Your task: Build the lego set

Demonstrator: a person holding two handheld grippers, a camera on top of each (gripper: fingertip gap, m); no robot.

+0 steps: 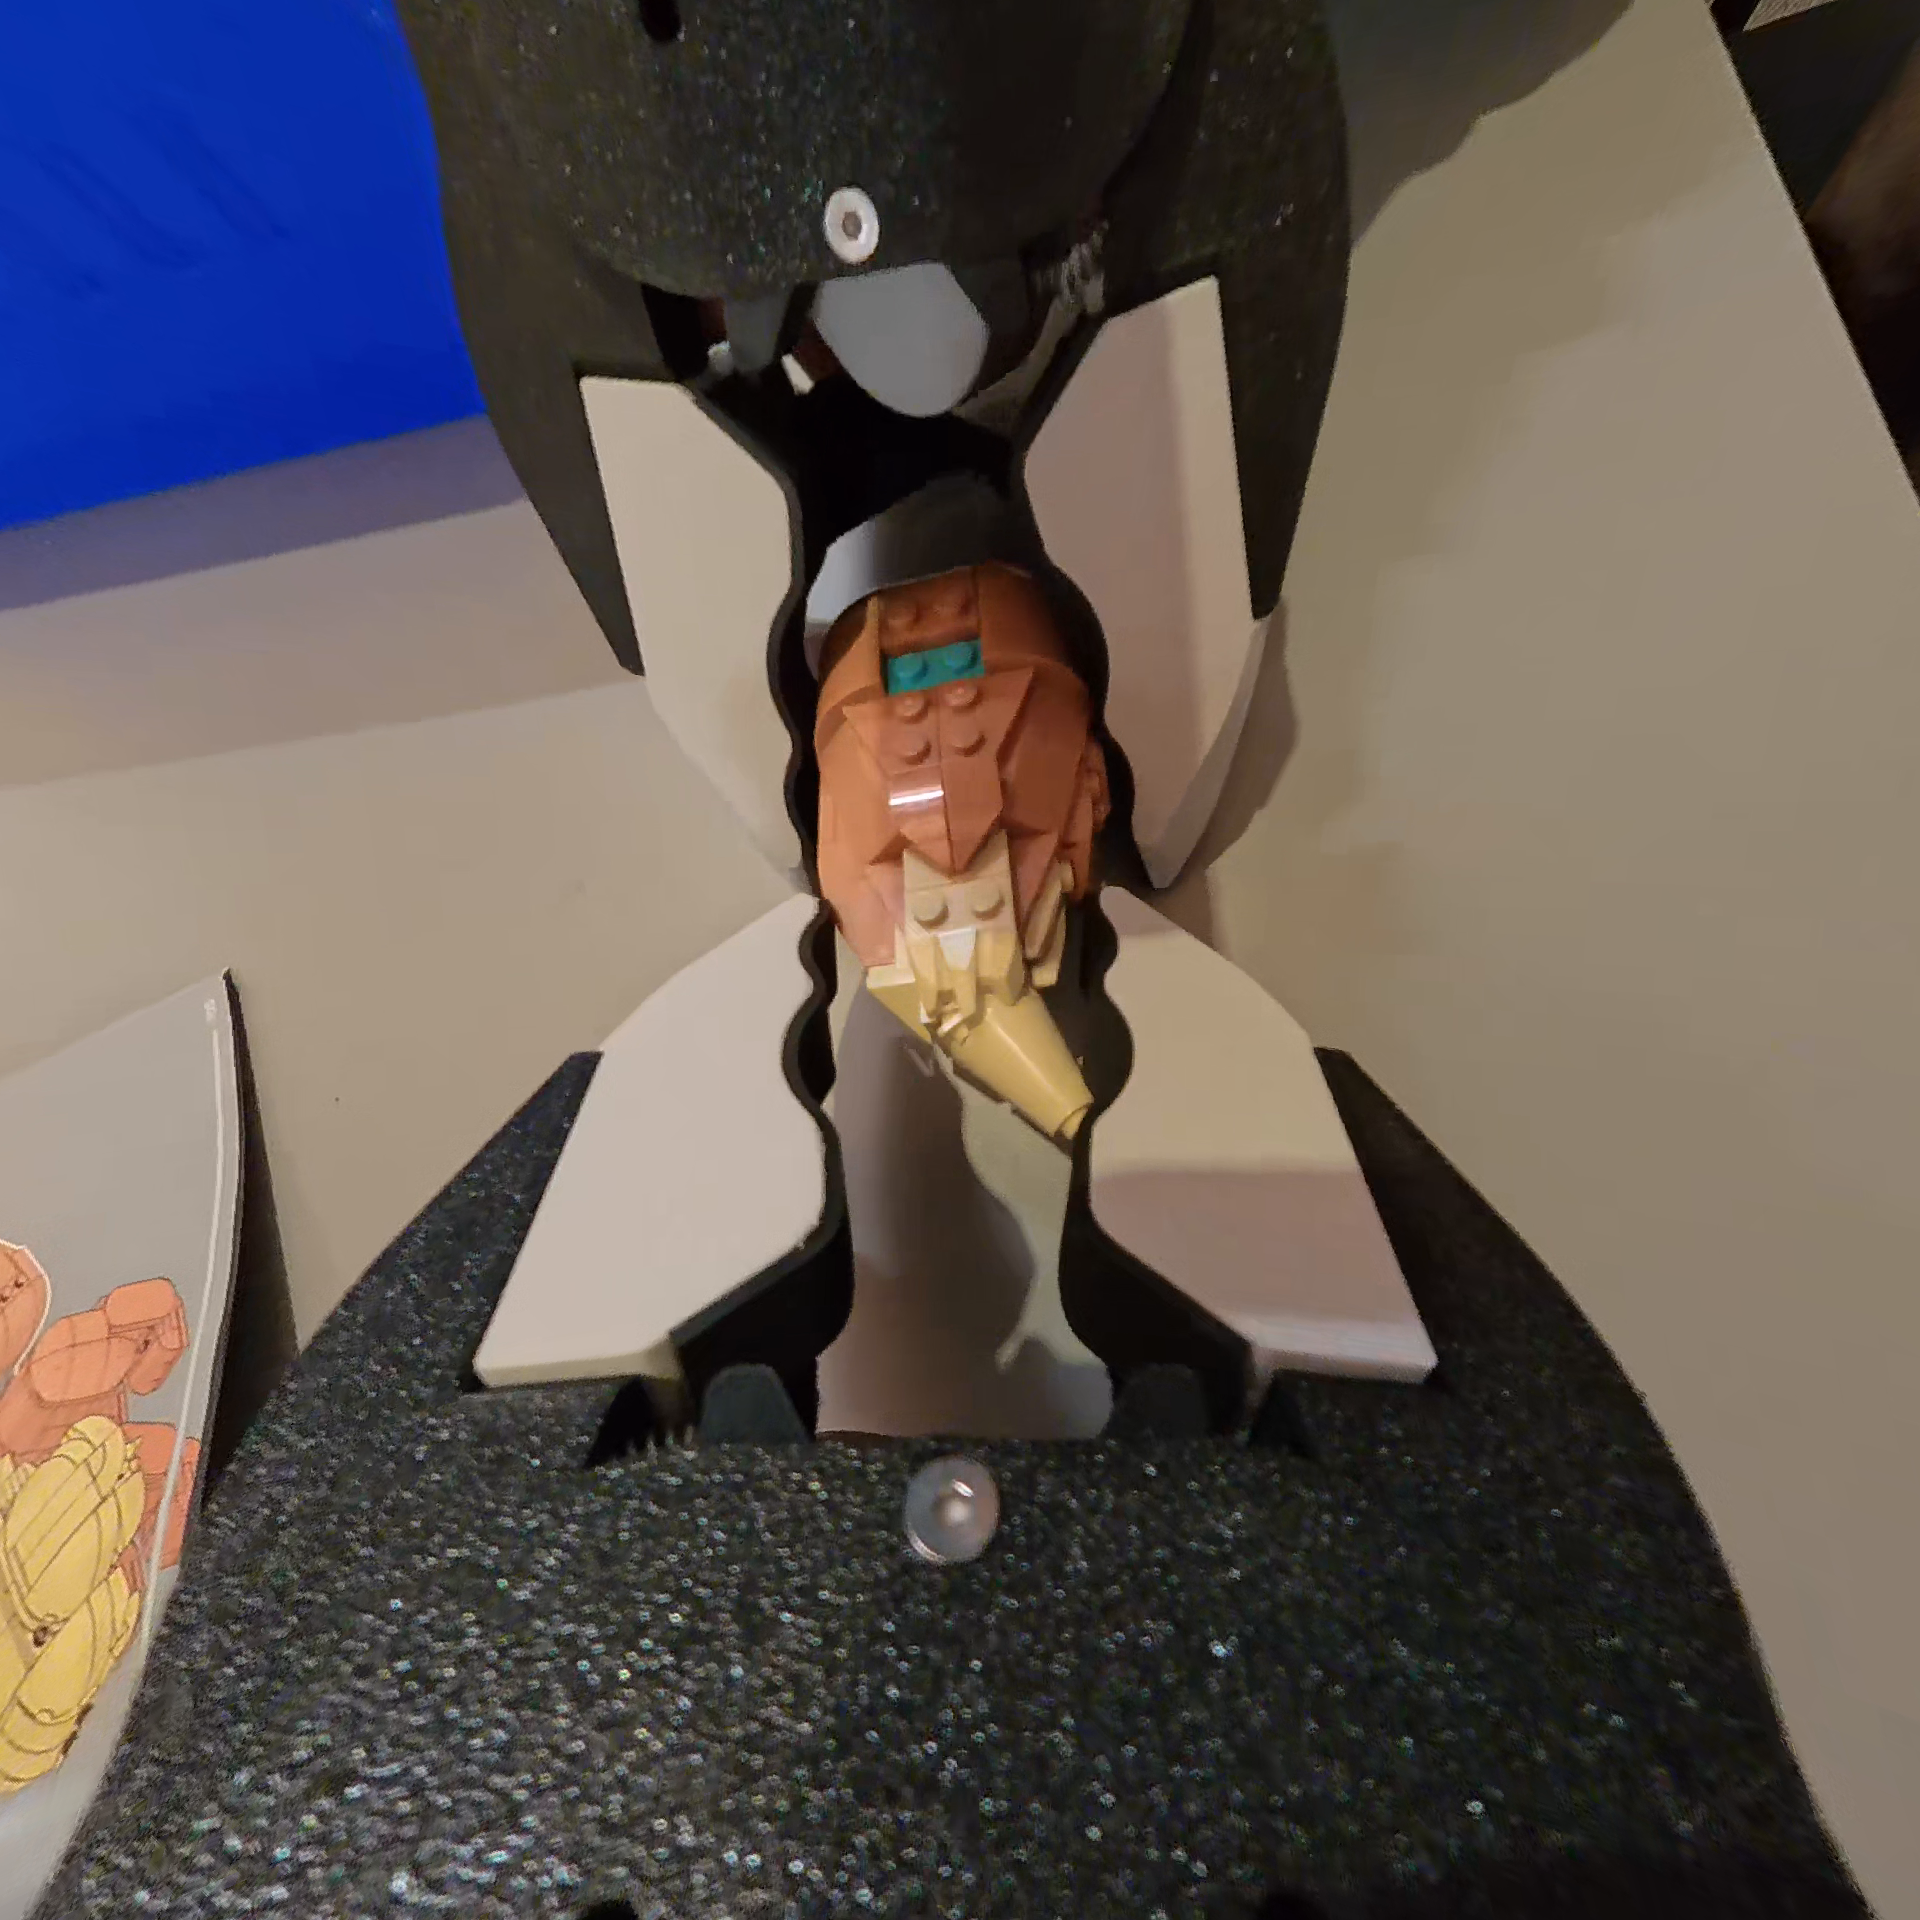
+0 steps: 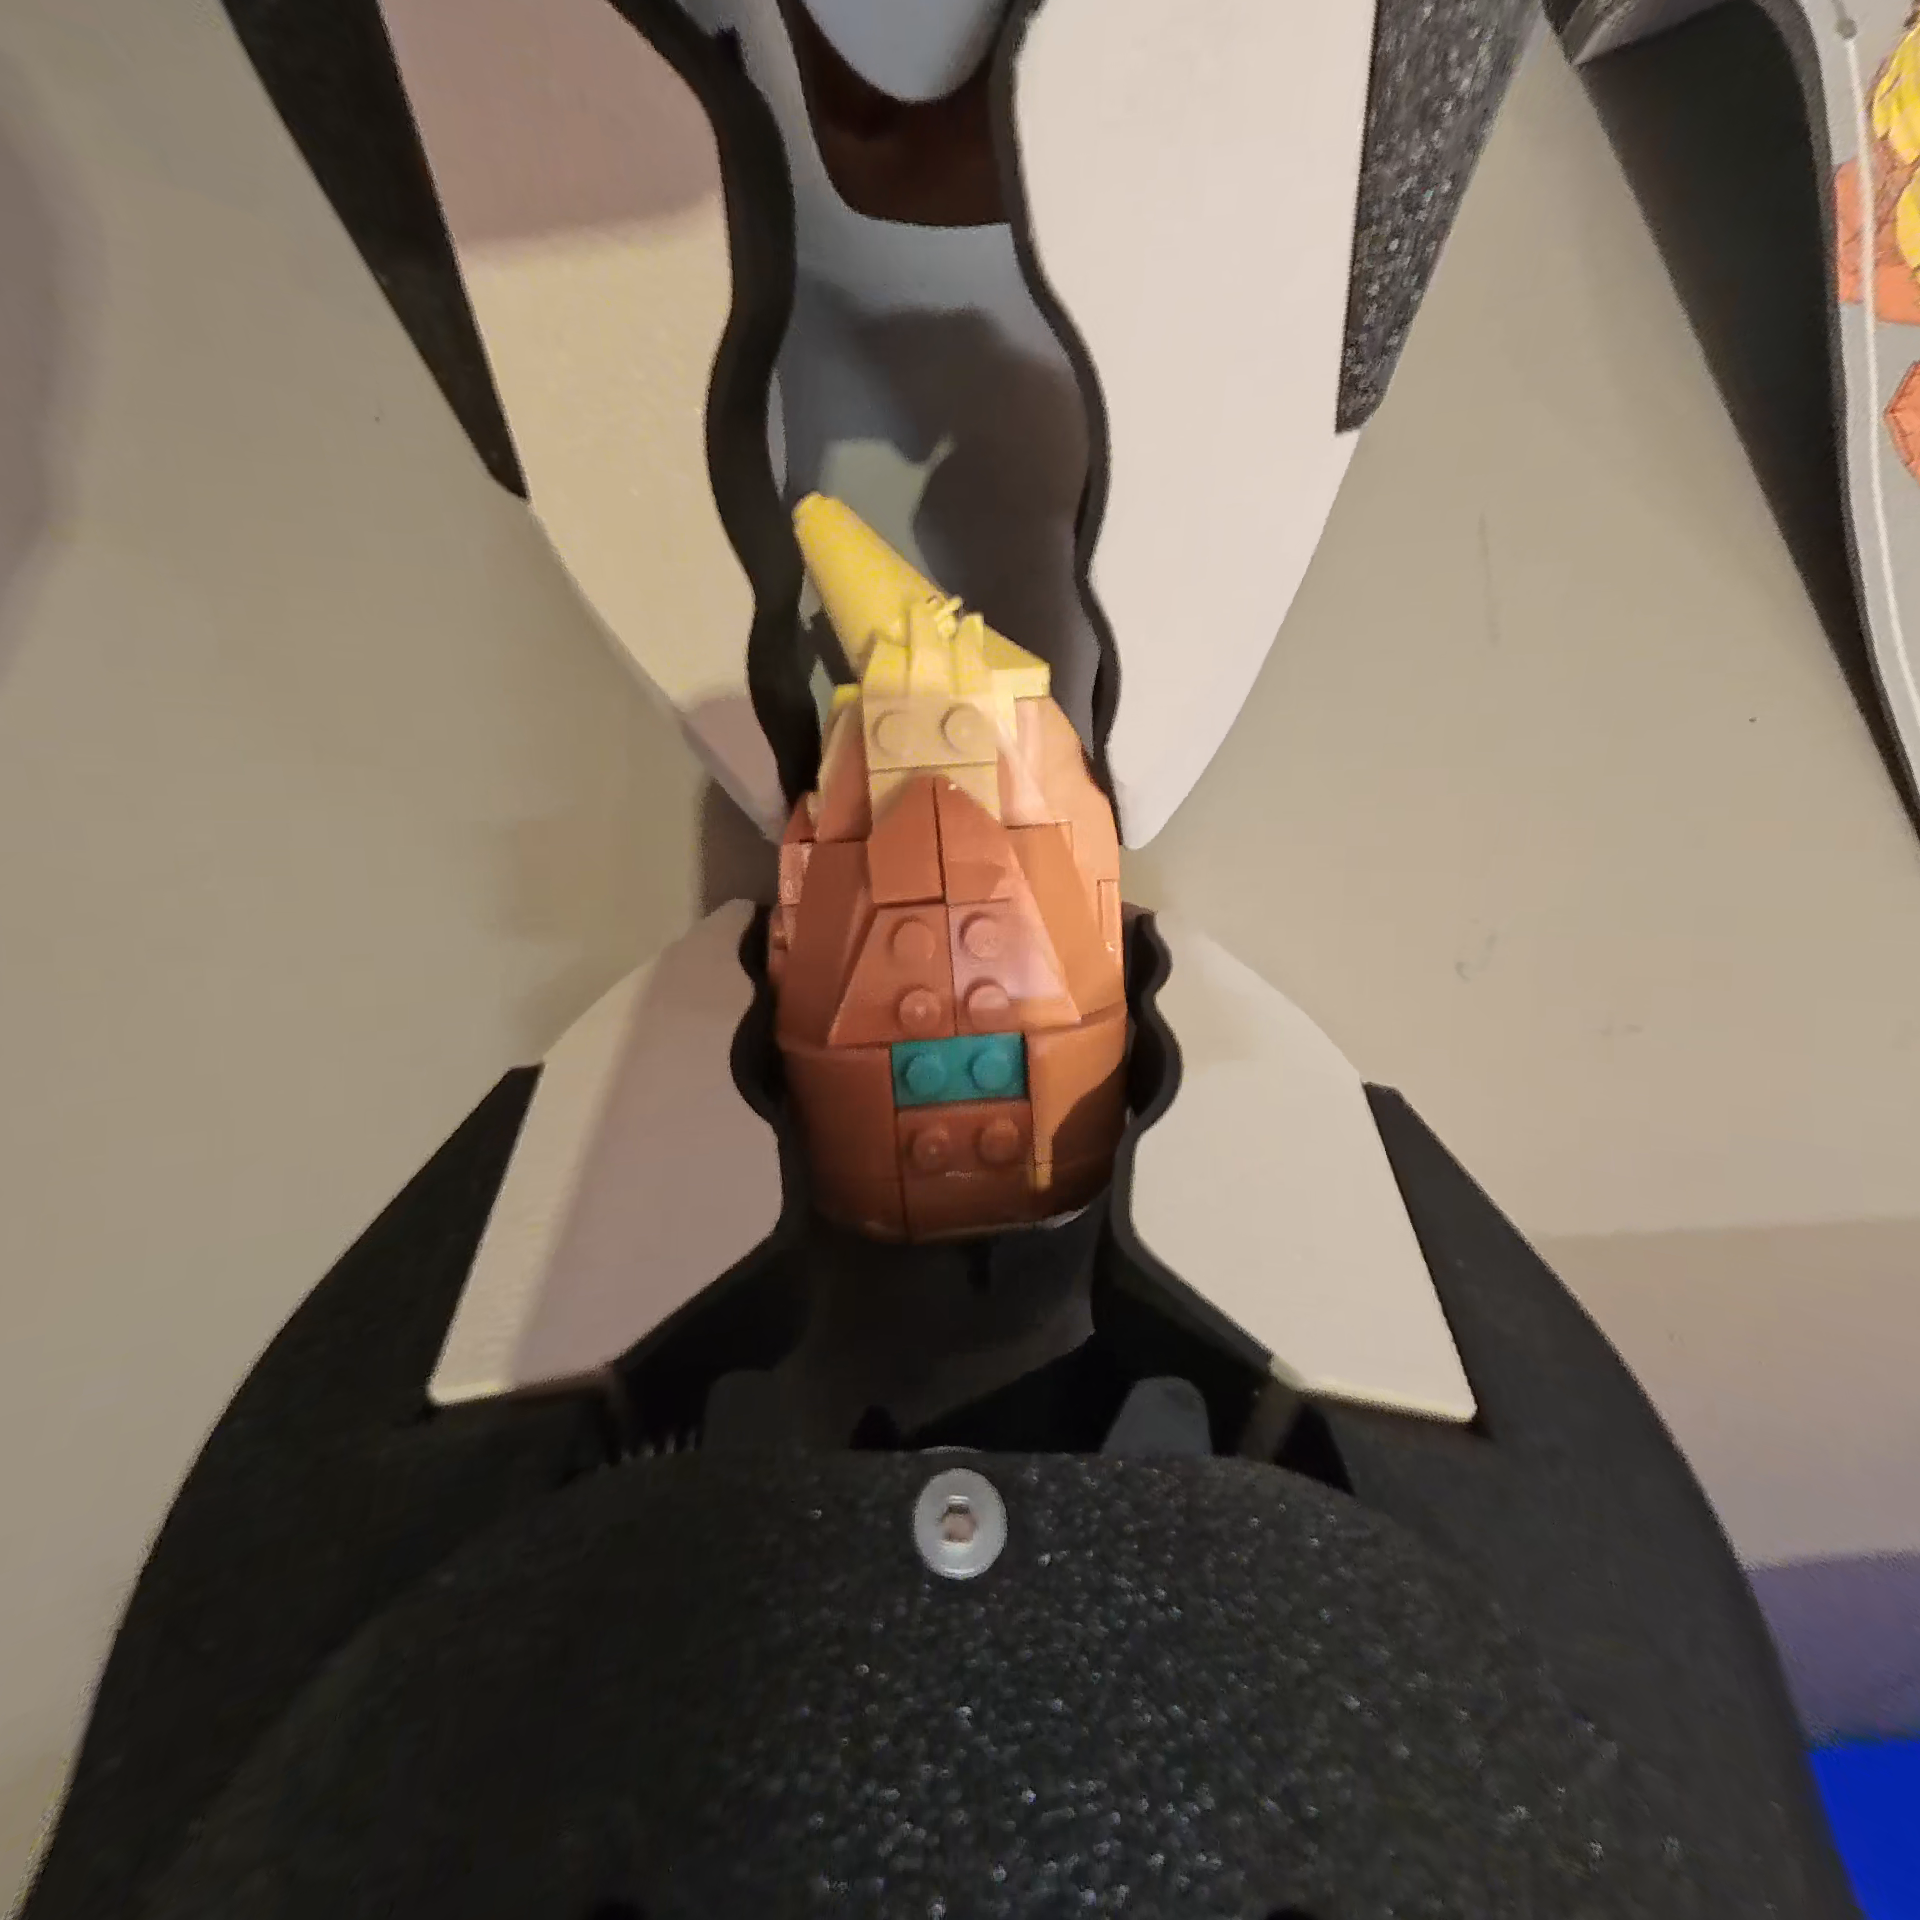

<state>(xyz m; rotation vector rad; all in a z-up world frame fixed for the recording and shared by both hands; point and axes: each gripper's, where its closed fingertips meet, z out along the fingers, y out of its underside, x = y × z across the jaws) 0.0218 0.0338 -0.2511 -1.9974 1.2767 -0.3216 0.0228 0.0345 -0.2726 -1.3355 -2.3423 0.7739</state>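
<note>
We are holding the model (image 1: 951, 790) above the table (image 1: 364, 831), between two opposed grippers. The right gripper (image 2: 951, 1039) is clamping its brown body from both sides. The left gripper (image 1: 961, 997) is closing around the tan cone end; we cannot tell whether it is touching. The model's long axis is running along both grippers' fingers, cone pointing toward the left one, which is therefore nearer the tip. The booklet (image 1: 114, 1403) is lying left of the model.
</note>
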